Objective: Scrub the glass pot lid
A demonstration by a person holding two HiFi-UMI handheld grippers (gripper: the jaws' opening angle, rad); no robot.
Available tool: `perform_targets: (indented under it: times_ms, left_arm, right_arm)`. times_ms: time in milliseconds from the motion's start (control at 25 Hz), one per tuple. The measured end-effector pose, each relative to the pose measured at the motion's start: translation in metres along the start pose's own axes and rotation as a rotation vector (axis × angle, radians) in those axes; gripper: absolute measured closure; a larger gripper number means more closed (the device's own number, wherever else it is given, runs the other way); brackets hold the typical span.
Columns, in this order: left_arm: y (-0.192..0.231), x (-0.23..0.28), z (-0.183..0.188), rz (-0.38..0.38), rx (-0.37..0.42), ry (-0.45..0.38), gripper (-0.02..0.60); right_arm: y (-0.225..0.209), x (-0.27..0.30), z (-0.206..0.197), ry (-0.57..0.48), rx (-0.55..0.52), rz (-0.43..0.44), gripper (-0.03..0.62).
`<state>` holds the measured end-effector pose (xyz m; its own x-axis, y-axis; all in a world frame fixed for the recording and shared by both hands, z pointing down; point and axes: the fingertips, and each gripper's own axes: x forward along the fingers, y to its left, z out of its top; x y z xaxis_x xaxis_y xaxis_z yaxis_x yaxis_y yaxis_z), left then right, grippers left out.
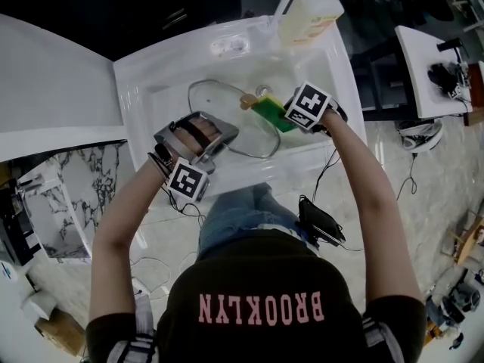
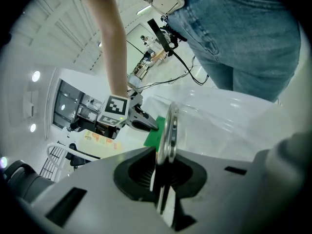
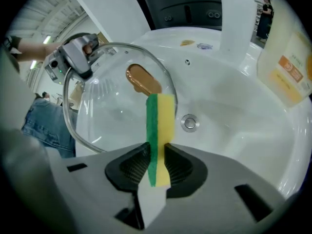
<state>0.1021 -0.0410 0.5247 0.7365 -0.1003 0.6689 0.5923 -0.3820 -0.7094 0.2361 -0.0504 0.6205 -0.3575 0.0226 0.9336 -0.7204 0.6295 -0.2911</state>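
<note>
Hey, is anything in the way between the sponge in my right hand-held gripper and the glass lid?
Nothing visible stands between them. The sponge, clamped in the right hand-held gripper, points straight at the glass lid, its tip by the brown knob. The left hand-held gripper grips the lid's rim over the sink.

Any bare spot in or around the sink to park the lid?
Bare: sink floor between drain and bottle; white surface left of the sink. Crowded: sink middle, where glass lid, sponge, left tool and right tool meet.
</note>
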Motion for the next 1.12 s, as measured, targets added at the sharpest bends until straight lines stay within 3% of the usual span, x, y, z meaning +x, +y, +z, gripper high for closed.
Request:
perform_targets:
  times_ms: [480,600,800,960,1120]
  left_arm:
    - [-0.001,0.000,-0.004,0.005,0.036,0.004,0.563]
    - [-0.003,0.000,-0.006,0.014,0.073,0.019,0.563]
    - [-0.001,0.000,-0.008,0.036,0.107,0.048,0.563]
    - [0.007,0.000,-0.011,0.081,0.188,0.115,0.563]
    - [0.012,-0.001,-0.012,0.124,0.211,0.168,0.565]
  right_arm:
    - [-0.042,0.035,0.025,-0.040,0.101,-0.167,0.514]
    - [-0.044,0.011,0.026,-0.089,0.111,-0.198,0.514]
    - [-0.025,-0.058,0.044,-0.254,0.096,-0.166,0.513]
    - [0.011,-0.116,0.074,-0.397,-0.017,-0.160,0.513]
    - [0.050,-0.146,0.105,-0.475,-0.109,-0.131,0.513]
